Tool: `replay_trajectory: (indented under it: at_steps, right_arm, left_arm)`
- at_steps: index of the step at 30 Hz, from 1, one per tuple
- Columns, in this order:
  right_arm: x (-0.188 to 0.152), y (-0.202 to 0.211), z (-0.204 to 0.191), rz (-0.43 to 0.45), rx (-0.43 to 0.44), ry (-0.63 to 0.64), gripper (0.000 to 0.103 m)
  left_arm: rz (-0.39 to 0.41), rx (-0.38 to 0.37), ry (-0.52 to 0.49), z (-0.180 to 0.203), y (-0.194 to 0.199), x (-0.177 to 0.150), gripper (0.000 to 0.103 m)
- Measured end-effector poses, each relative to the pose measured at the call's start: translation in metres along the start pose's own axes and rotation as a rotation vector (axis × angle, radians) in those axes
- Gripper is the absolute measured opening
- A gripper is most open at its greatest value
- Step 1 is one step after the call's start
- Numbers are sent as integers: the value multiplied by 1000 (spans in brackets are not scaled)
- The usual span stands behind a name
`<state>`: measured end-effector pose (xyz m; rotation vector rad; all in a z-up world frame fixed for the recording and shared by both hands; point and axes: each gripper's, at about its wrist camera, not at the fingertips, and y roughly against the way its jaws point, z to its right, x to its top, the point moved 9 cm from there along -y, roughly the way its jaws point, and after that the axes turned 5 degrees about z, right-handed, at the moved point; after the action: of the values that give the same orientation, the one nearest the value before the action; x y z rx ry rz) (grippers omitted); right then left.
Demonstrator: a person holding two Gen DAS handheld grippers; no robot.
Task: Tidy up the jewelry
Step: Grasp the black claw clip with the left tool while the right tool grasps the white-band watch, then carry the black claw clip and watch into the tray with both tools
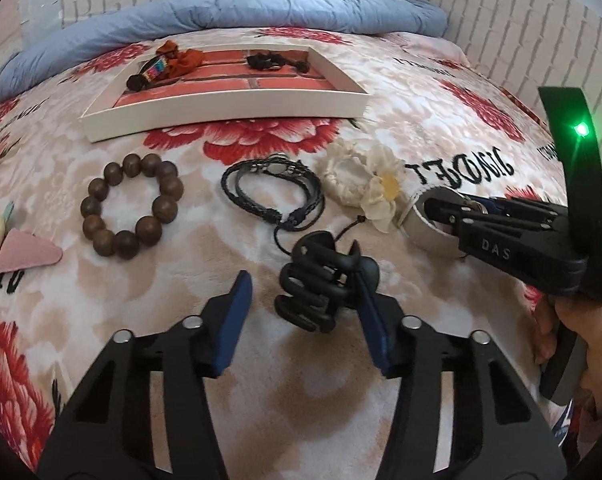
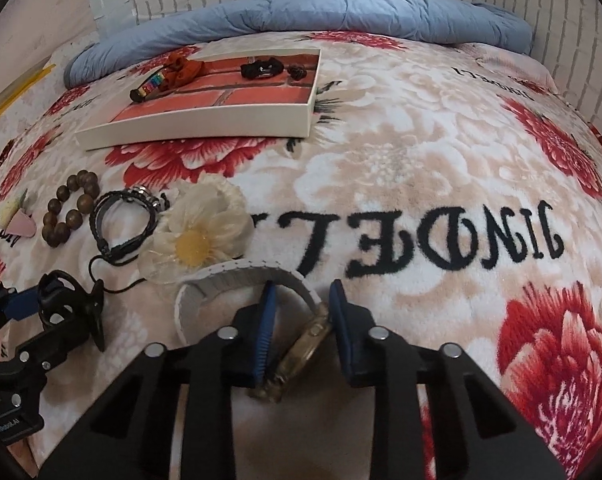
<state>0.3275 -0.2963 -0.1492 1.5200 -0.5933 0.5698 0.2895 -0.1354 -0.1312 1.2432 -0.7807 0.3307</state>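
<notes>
A black claw hair clip (image 1: 321, 280) lies on the floral blanket between the blue pads of my left gripper (image 1: 301, 284). The right pad touches it and the left pad stands apart, so that gripper is open. My right gripper (image 2: 302, 286) is shut on a watch (image 2: 305, 344) with a gold case and a white strap (image 2: 237, 276), low over the blanket. In the left wrist view the right gripper (image 1: 437, 208) shows at the right with the watch. A white tray (image 1: 221, 102) with a brick-patterned floor sits further back and holds an orange scrunchie (image 1: 181, 60) and dark items.
A wooden bead bracelet (image 1: 165, 204), a black braided bracelet (image 1: 237, 194) and a cream flower scrunchie (image 1: 377, 192) lie in a row before the tray. A pink hair clip (image 1: 25, 254) is at the far left. A blue duvet (image 1: 261, 8) lines the brick-papered wall. A hand (image 1: 581, 328) holds the right gripper.
</notes>
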Motion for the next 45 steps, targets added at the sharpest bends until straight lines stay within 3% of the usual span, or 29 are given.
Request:
replay_trajectory:
  at_steps: [4, 21, 34, 45]
  right_arm:
    - [2, 0, 1, 5, -6, 2, 17]
    - [19, 15, 9, 55, -41, 7, 12]
    - [105, 27, 13, 150, -36, -24, 12]
    - [169, -21, -9, 157, -26, -30, 12]
  left_arm:
    - [11, 1, -29, 4, 2, 3, 36]
    - [90, 81, 4, -17, 27, 16, 35]
    - [204, 158, 58, -77, 44, 109, 35]
    - [203, 221, 100, -148, 1, 175, 35]
